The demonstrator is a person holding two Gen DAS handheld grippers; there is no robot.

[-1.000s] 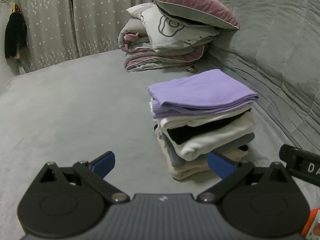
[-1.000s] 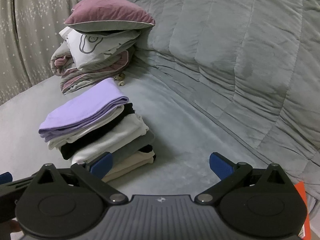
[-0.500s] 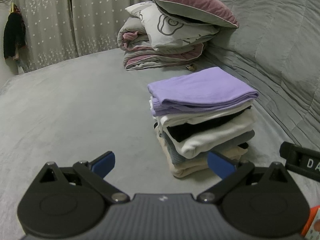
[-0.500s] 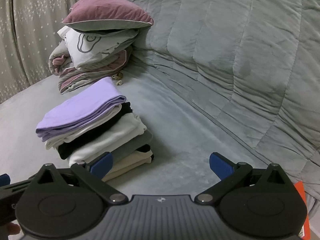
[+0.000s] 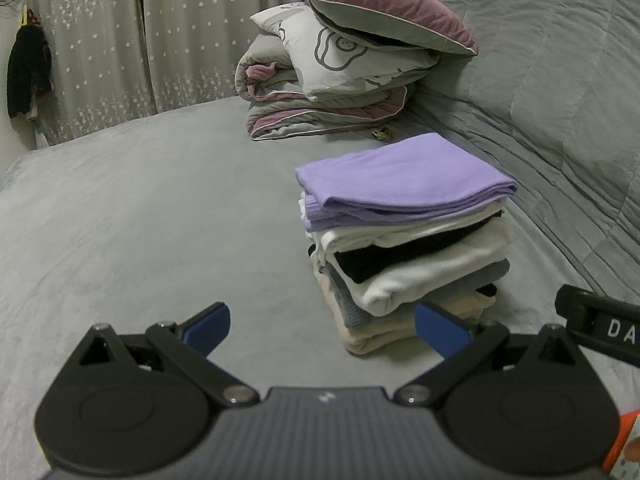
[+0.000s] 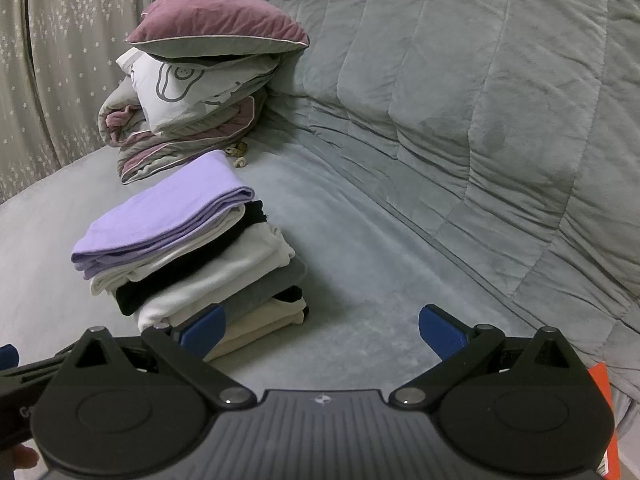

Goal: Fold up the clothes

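A stack of folded clothes sits on the grey bed, with a lilac garment on top and white, black, grey and beige layers beneath. My left gripper hovers open just in front of the stack's near left corner, holding nothing. My right gripper is open too, empty, in front of the stack's right side. Part of the right gripper's body shows at the right edge of the left wrist view.
A folded duvet with two pillows lies behind the stack. A quilted grey backrest rises on the right. Star-patterned curtains and a dark garment hanging are at the far left. Bare bedsheet spreads left of the stack.
Both grippers have drawn slightly back and shifted; the stack sits a little farther away in both views. The jaws stay open and the clothes have not moved.
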